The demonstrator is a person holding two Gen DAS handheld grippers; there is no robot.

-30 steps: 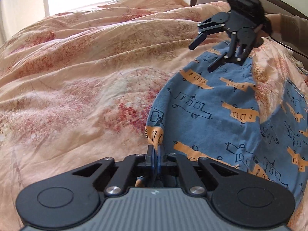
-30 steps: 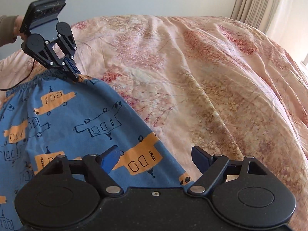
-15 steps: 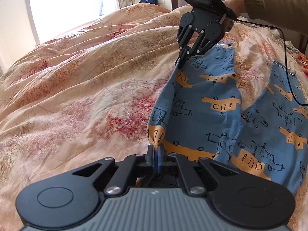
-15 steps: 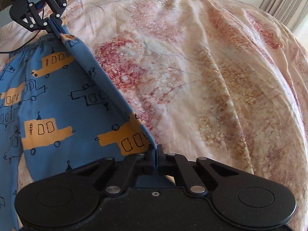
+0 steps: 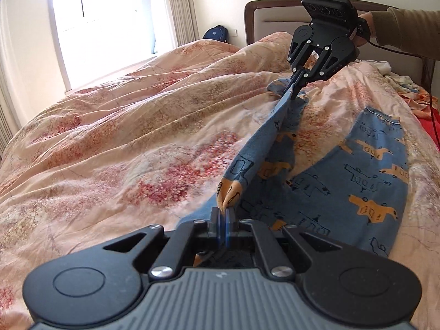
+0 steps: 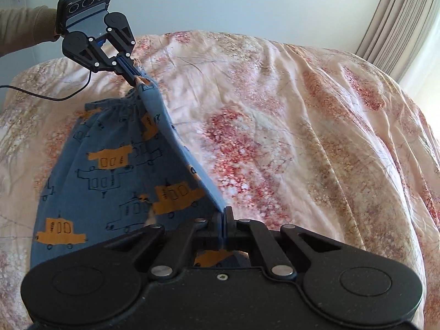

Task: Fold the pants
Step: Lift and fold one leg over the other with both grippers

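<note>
Blue pants point(image 5: 365, 176) printed with orange vehicles lie on a bed. In the left wrist view my left gripper point(image 5: 223, 214) is shut on one corner of them. My right gripper point(image 5: 294, 90), far up the bed, is shut on the other end of the same edge. That edge hangs taut between the two, lifted off the cover, while the second leg lies flat to the right. The right wrist view shows the pants point(image 6: 104, 170) from the other end. There my right gripper point(image 6: 224, 216) pinches the leg end and my left gripper point(image 6: 134, 78) holds the gathered waistband corner.
A peach floral duvet point(image 5: 123, 143) covers the whole bed. A brown headboard point(image 5: 272, 19), a bright window point(image 5: 110, 22) and a blue backpack point(image 5: 217, 31) lie beyond. A black cable point(image 5: 431, 88) trails from the right gripper past loose clothes point(image 5: 407, 88). A person's sleeve point(image 5: 407, 33) holds that gripper.
My right gripper, open over the leg a second ago, has shut on its edge. Both grippers have risen, lifting the edge off the duvet and pulling it taut.
</note>
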